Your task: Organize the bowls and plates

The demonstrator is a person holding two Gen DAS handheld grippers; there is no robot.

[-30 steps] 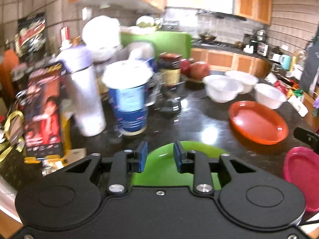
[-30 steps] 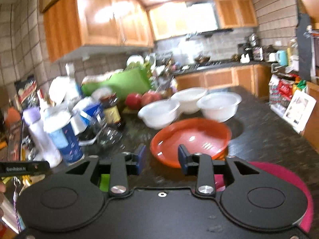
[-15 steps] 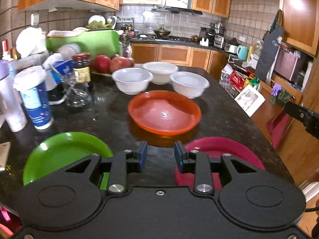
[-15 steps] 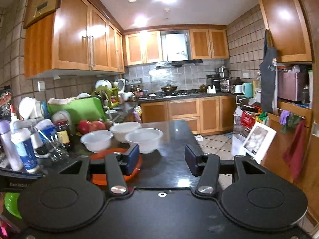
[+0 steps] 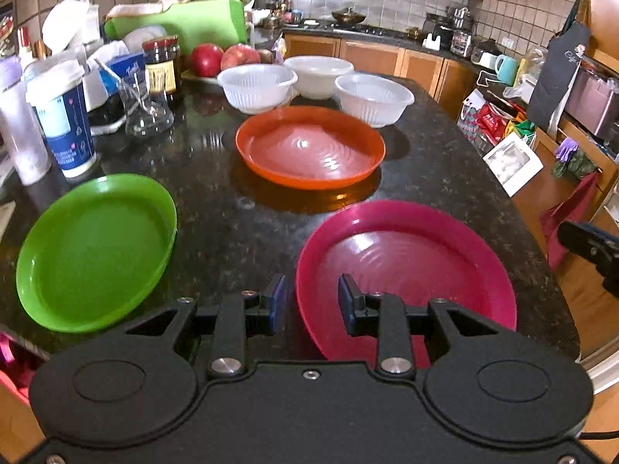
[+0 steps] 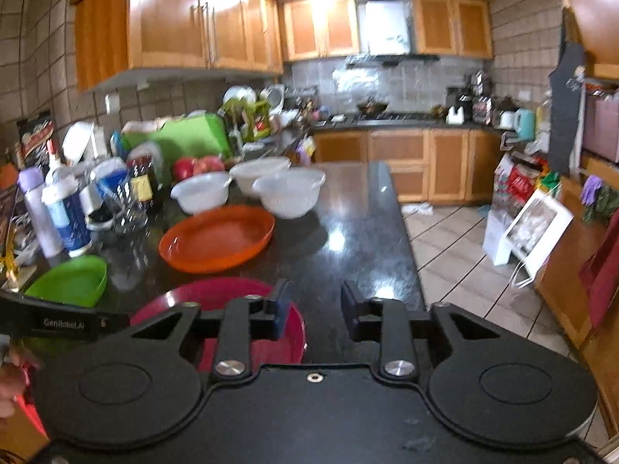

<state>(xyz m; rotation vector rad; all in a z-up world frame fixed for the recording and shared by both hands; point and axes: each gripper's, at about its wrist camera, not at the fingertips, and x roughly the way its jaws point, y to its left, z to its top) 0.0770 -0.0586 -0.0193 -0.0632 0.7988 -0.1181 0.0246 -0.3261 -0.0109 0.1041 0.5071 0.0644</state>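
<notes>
On the dark stone counter (image 5: 232, 232) lie a green plate (image 5: 96, 251) at the left, an orange plate (image 5: 309, 147) in the middle and a magenta plate (image 5: 406, 266) near the front. Three white bowls (image 5: 257, 87) (image 5: 319, 75) (image 5: 373, 96) stand behind the orange plate. My left gripper (image 5: 311, 301) is open and empty, its jaws just above the magenta plate's near left rim. My right gripper (image 6: 311, 313) is open and empty, above the magenta plate's (image 6: 216, 297) right edge. The right wrist view also shows the green plate (image 6: 69, 280) and the orange plate (image 6: 218, 237).
Clutter crowds the counter's back left: a blue-labelled cup (image 5: 62, 116), a white bottle (image 5: 17, 127), a glass flask (image 5: 149, 112), a jar (image 5: 162, 63), apples (image 5: 224, 58), a green cutting board (image 5: 182, 25). The counter's edge drops to a tiled floor (image 6: 464, 263) on the right.
The left gripper view has swung right from the cluttered left side and lowered toward the magenta plate. The right gripper has tipped down toward the counter; its jaws have narrowed a little.
</notes>
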